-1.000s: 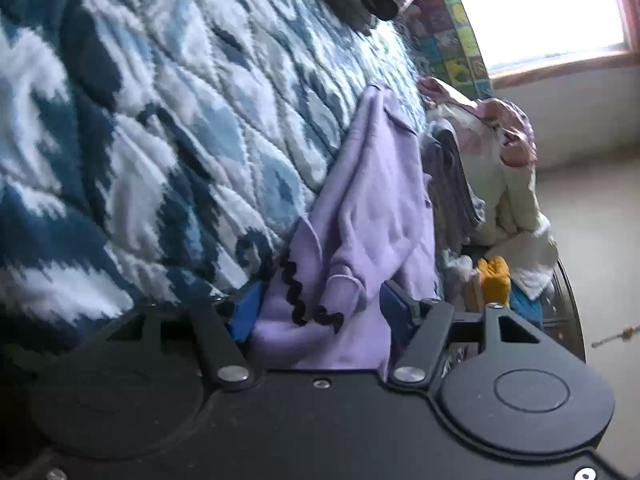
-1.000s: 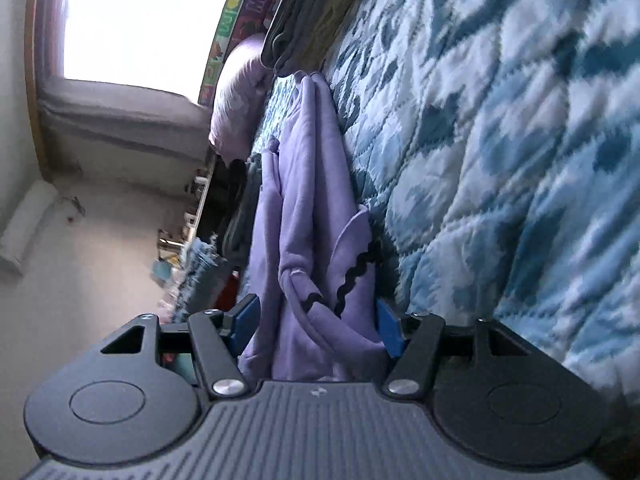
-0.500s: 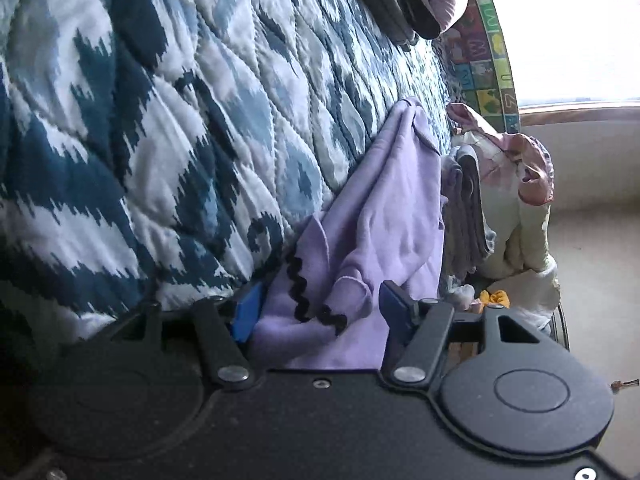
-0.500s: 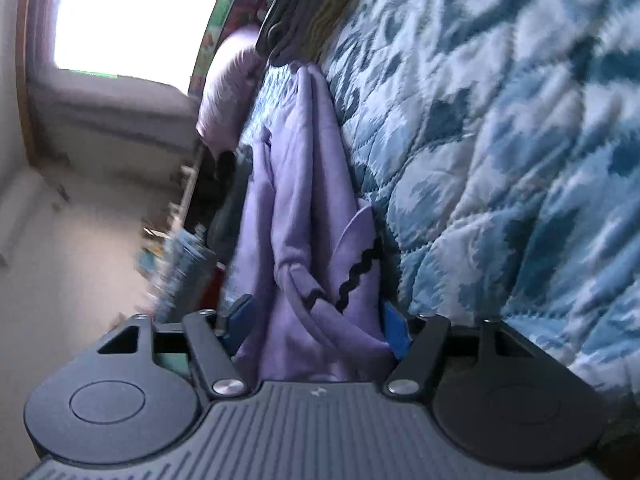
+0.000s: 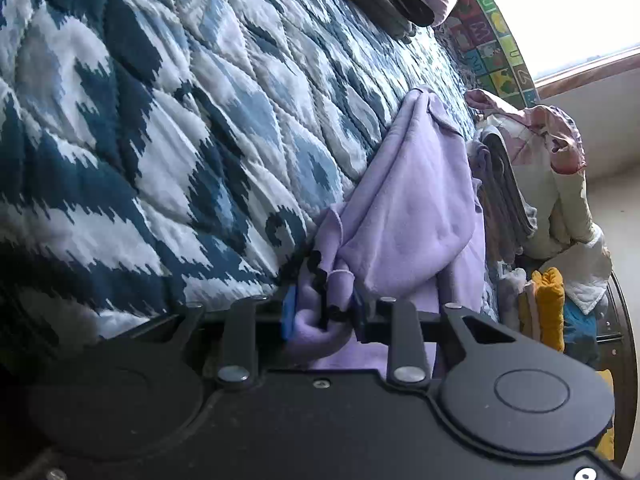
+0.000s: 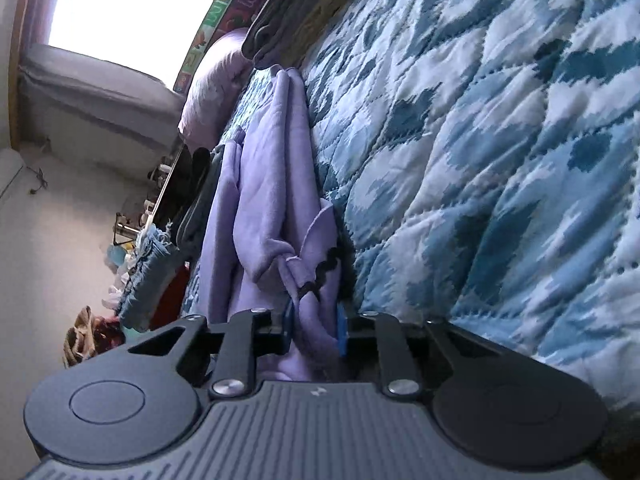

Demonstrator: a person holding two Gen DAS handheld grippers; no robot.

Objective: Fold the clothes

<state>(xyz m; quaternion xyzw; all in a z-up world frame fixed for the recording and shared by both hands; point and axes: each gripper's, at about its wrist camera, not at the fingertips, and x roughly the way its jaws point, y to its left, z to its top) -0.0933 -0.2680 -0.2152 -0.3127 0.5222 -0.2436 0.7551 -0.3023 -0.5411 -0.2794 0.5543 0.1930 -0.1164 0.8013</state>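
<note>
Lavender garment [image 5: 412,208] with black zigzag trim lies bunched on the blue-and-white quilted bed [image 5: 168,128], stretching to the far edge. Left hand-held gripper [image 5: 322,314] clamps its near trimmed edge; right hand-held gripper [image 6: 314,326] likewise pinches a fold. Piled clothes [image 5: 556,184] sit beyond, right.

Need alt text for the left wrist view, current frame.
The left gripper is shut on a bunched edge of a lilac garment with black zigzag trim, lying on a blue and white quilt. To the right is a heap of other clothes, with a bright window behind.
</note>
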